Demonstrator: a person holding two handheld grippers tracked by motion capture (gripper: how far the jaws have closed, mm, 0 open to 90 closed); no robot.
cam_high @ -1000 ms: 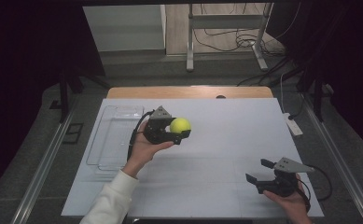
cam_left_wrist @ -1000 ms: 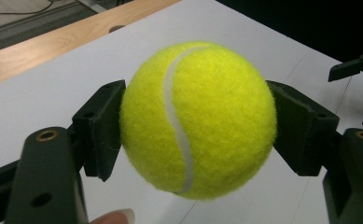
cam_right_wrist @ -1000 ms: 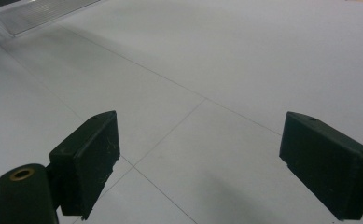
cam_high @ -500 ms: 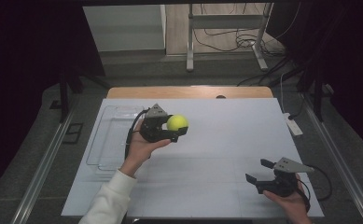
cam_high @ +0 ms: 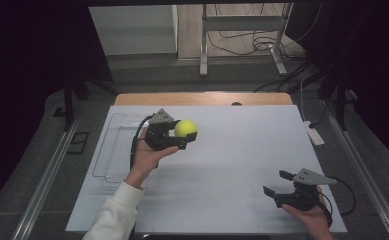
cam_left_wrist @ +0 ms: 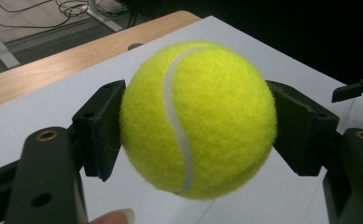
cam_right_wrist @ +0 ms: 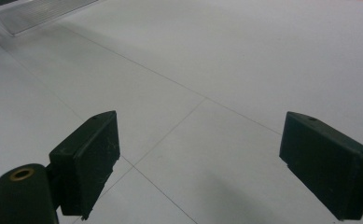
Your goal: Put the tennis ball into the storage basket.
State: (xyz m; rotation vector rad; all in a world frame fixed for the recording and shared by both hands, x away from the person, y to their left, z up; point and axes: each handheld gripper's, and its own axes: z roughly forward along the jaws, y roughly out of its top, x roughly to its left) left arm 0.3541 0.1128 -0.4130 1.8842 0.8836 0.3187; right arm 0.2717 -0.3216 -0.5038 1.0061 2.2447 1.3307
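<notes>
Fuzzy yellow-green tennis ball (cam_left_wrist: pixel 198 119) is pinched between both pads of the left gripper (cam_high: pixel 174 136), held up off the white table (cam_high: pixel 232 175), just right of the clear plastic tray (cam_high: pixel 113 150) lying along the left edge; so I'd say we're mid-carry, ball already picked up; right gripper (cam_high: pixel 288 186) sits low at the near right corner, jaws spread wide with nothing in them; next move probably needs swinging the ball over that tray and letting go gently so it doesn't bounce out.
</notes>
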